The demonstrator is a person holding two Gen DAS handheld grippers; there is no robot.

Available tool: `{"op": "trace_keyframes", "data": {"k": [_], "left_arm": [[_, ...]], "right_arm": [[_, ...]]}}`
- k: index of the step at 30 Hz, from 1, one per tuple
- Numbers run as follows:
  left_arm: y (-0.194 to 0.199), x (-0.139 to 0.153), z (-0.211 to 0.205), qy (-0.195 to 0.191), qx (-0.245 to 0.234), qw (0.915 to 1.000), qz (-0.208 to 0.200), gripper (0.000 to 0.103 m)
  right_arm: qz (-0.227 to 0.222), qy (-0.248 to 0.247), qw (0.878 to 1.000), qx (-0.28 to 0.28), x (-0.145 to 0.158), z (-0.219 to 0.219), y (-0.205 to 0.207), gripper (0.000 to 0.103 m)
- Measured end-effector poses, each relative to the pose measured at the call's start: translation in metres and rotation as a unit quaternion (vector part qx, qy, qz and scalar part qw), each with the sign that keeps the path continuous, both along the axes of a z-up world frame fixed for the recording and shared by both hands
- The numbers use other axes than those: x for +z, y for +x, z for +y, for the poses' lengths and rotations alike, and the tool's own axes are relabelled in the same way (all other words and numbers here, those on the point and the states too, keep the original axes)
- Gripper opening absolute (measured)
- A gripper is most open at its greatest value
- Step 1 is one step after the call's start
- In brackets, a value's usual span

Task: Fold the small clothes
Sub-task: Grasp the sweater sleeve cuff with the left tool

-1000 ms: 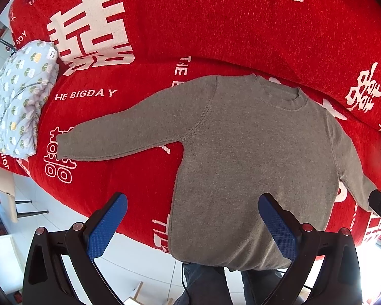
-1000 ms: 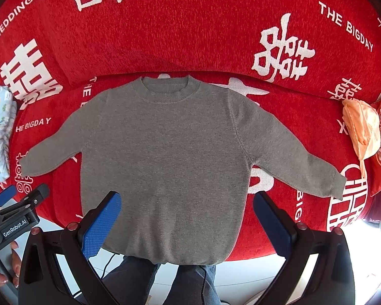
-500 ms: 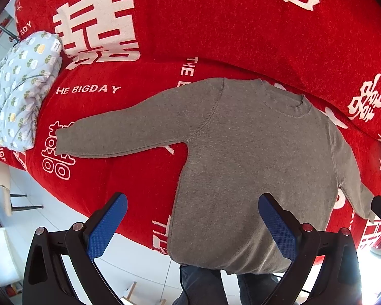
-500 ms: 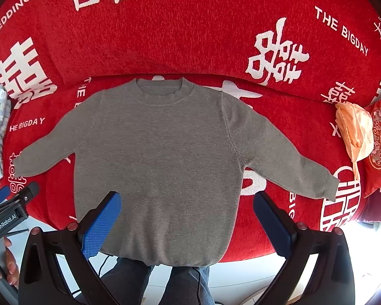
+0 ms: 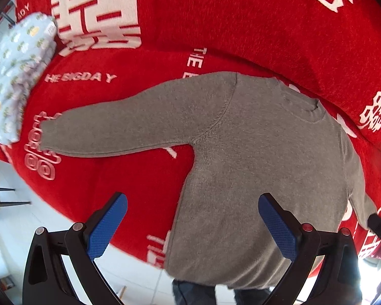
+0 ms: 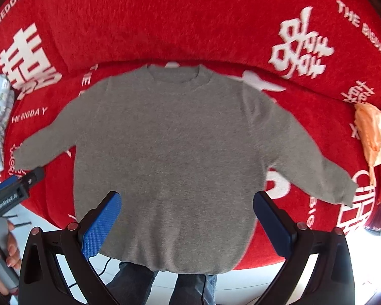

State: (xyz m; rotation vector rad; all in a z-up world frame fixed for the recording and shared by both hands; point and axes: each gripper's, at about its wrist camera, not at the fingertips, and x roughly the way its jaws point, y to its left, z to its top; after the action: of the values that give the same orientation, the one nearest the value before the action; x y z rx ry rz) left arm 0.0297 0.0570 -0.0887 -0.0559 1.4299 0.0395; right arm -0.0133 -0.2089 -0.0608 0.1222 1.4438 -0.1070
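A grey knit sweater (image 5: 261,157) lies flat, face up, on a red sofa seat, both sleeves spread out to the sides and the hem hanging over the front edge. It also shows in the right wrist view (image 6: 170,157). My left gripper (image 5: 191,225) is open and empty, held above the sweater's lower left side and the left sleeve (image 5: 129,129). My right gripper (image 6: 186,222) is open and empty above the middle of the hem. The left gripper's body shows at the left edge of the right wrist view (image 6: 15,190).
The red sofa cover (image 6: 190,25) with white lettering covers seat and backrest. A folded pale floral garment (image 5: 12,76) lies at the sofa's left end. An orange cloth (image 6: 373,134) lies at the right end. White tile floor (image 5: 20,218) and the person's legs (image 6: 165,287) are below.
Both grippers have moved closer to the sweater; the left one has shifted left towards the left sleeve. Both have stayed open and empty.
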Motion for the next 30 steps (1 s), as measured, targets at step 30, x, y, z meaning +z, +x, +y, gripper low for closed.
{"op": "trace_keyframes", "data": {"k": [30], "left_arm": [[0.038, -0.128, 0.251, -0.119, 0.344, 0.9202, -0.144, 0.083]], "right_arm": [[0.066, 0.080, 0.989, 0.106, -0.113, 0.112, 0.021, 0.103]]}}
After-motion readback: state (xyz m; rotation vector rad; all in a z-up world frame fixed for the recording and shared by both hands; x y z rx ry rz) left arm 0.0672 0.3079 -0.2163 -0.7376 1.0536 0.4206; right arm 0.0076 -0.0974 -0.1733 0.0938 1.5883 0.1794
